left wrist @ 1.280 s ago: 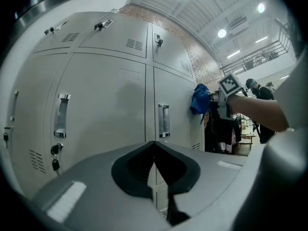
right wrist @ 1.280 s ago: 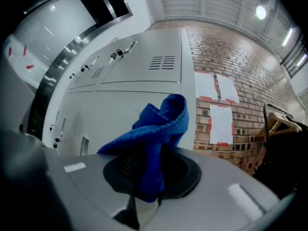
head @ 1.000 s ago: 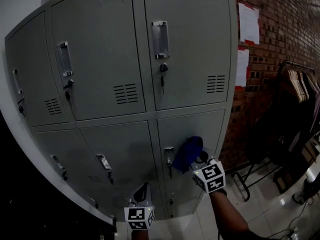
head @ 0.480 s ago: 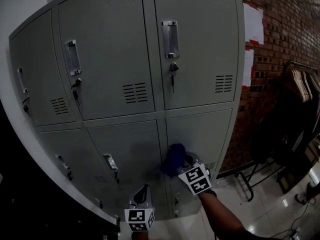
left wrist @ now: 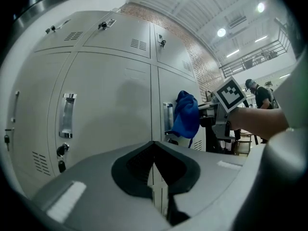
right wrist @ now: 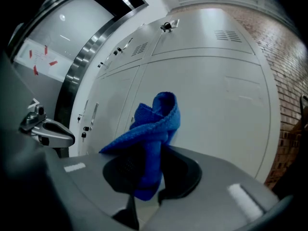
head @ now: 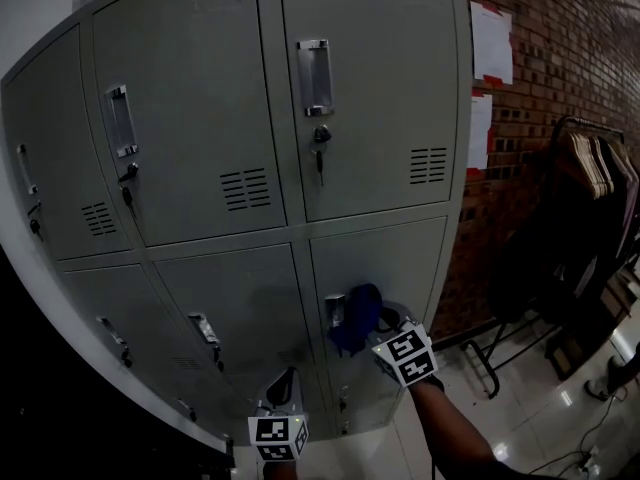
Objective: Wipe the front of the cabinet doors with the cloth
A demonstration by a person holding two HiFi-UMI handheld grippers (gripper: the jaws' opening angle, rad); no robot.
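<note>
A blue cloth [head: 358, 318] is bunched in my right gripper [head: 374, 328], which is shut on it. The cloth is pressed against the lower right door [head: 400, 258] of the grey locker cabinet, just right of that door's handle [head: 335, 310]. In the right gripper view the cloth [right wrist: 155, 126] stands up out of the jaws against the door [right wrist: 226, 105]. My left gripper [head: 283, 388] hangs low in front of the bottom doors, shut and holding nothing. The left gripper view shows its closed tips [left wrist: 156, 177] and the cloth [left wrist: 186, 115] off to the right.
A brick wall [head: 560, 78] with white papers [head: 484, 43] runs along the right. A rack of dark clothes and hangers [head: 590, 198] stands beside it on a glossy floor [head: 520, 408]. Upper doors carry handles and keys [head: 318, 163]. A person [left wrist: 259, 91] stands far back.
The cloth swept left across the lower right door onto its handle, then came back a little to the right. The left gripper has stayed put.
</note>
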